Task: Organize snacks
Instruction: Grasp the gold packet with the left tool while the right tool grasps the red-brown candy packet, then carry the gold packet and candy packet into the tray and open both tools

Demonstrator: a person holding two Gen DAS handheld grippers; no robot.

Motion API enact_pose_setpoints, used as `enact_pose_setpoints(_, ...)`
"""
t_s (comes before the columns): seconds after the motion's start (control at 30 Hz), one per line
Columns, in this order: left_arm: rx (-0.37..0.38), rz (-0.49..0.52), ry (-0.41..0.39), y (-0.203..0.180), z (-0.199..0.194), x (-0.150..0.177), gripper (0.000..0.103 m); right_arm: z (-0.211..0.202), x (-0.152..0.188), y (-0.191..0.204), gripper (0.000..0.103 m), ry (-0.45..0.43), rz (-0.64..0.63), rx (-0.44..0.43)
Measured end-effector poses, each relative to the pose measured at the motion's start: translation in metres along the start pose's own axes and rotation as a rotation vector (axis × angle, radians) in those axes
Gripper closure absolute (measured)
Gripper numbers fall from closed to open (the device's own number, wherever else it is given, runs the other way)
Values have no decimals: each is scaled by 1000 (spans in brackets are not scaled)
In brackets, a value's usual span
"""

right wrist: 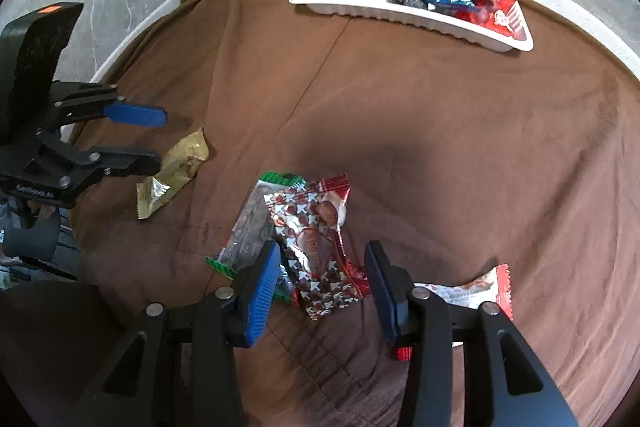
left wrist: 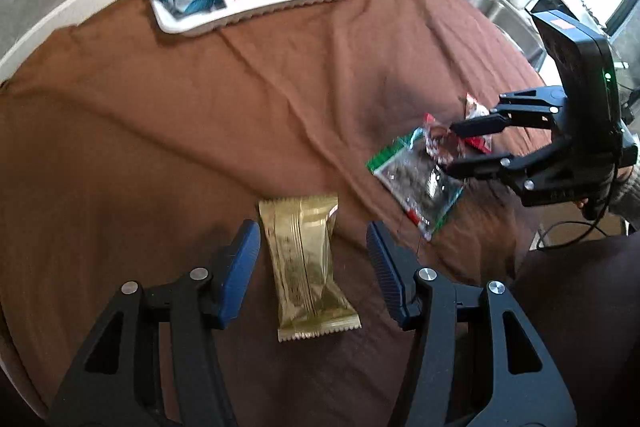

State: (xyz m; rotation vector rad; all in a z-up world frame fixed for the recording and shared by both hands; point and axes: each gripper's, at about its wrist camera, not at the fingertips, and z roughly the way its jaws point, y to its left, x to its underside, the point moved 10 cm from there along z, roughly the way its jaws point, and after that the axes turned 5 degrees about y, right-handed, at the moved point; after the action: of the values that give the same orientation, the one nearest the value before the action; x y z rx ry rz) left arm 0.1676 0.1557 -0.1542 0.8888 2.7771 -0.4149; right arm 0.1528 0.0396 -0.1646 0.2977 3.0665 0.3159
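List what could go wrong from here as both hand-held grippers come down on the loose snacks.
1. The right hand-held gripper straddles the red star-printed foil packet, which overlaps the green-edged clear packet; closing may pinch both.
2. The left hand-held gripper is open around the gold foil wrapper; its blue pads could catch the brown cloth.
3. The white divided tray is already piled high, so added snacks could slide off.
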Motion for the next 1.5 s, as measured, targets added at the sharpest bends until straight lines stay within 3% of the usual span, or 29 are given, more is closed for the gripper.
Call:
enact_pose_setpoints(0.3,-18,-6,41,-2,20,7,49,9,-4,1,56,9,-6,-11)
enact_pose_setpoints(0.43,-31,7,45,-4,28,8,50,10,-3,0,69,5,6,-22)
enact_pose_setpoints(0.53,-51,5,53,0,35,9,50,10,-2,0,71,3,11,-20)
enact_pose_setpoints(0.6,-38,5,46,0,35,9,56,10,-2,0,72,2,13,-21)
enact_pose_setpoints(0.63,-36,3,40,1,35,8,69,9,-1,0,72,2,16,-25)
enact_pose_setpoints(0.67,-33,-9,37,4,35,7,71,8,1,-1,73,2,20,-26)
enact_pose_setpoints(1.0,44,-79,1,12,28,1,73,-3,0,-14,74,-26,108,-77)
enact_pose_setpoints(1.23,93,-137,-41,19,16,-20,73,-18,-10,-25,74,-60,185,-130)
enact_pose_setpoints(1.5,131,-184,-122,33,-1,-71,73,-41,-44,-43,74,-119,270,-197)
